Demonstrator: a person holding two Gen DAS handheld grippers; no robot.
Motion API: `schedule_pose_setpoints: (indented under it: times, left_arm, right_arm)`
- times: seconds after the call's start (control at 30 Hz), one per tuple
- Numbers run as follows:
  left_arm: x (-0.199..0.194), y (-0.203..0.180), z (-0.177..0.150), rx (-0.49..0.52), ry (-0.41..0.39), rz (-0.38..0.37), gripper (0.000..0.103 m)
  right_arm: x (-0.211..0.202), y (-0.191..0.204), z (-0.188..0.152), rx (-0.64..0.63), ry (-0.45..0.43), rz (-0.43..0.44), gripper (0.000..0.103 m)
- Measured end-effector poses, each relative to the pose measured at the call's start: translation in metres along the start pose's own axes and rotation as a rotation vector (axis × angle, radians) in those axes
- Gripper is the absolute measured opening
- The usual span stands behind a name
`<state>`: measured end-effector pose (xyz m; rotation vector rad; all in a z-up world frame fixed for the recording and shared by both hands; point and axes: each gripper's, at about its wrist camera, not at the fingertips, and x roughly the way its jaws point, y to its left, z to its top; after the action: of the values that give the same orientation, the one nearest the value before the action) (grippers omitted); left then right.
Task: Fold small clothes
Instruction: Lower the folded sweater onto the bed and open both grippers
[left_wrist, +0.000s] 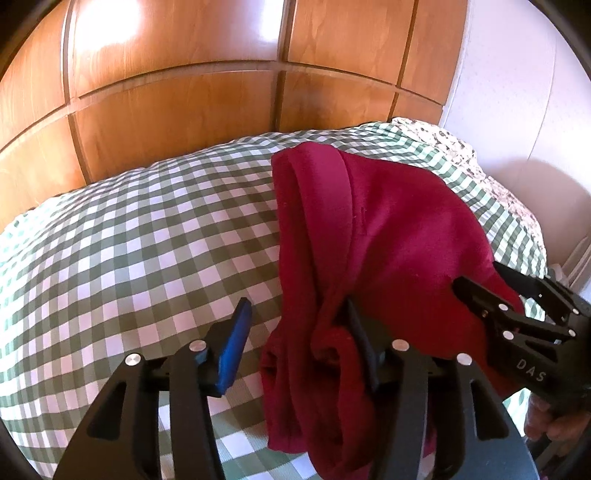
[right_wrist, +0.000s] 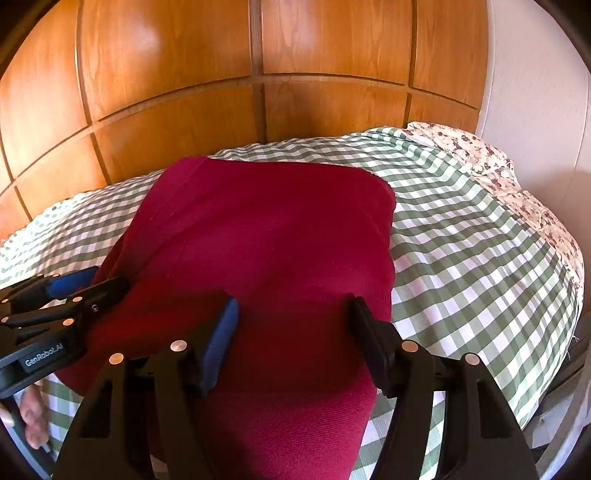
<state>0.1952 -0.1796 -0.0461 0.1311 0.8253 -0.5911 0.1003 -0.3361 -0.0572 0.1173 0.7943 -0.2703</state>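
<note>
A dark red garment (left_wrist: 384, 236) lies partly folded on a green-and-white checked bedspread (left_wrist: 129, 240). My left gripper (left_wrist: 295, 325) is open at the garment's bunched left edge; red cloth drapes over its right finger. My right gripper (right_wrist: 293, 314) is open over the garment's near edge (right_wrist: 266, 240), cloth lying between its fingers. The right gripper also shows in the left wrist view (left_wrist: 480, 291), at the garment's right side. The left gripper also shows in the right wrist view (right_wrist: 88, 286), at the garment's left edge.
A wooden panelled wardrobe (right_wrist: 258, 74) stands behind the bed. A floral pillow (right_wrist: 491, 162) lies at the bed's far right by a white wall (left_wrist: 517, 92). The bed's right edge (right_wrist: 569, 332) drops off close by.
</note>
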Motion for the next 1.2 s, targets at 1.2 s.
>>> schedule_pose_setpoints:
  times: [1.2]
  left_arm:
    - [-0.124, 0.04, -0.035, -0.17, -0.174, 0.177, 0.084]
  right_arm:
    - [-0.104, 0.009, -0.023, 0.135, 0.004, -0.075, 0.084]
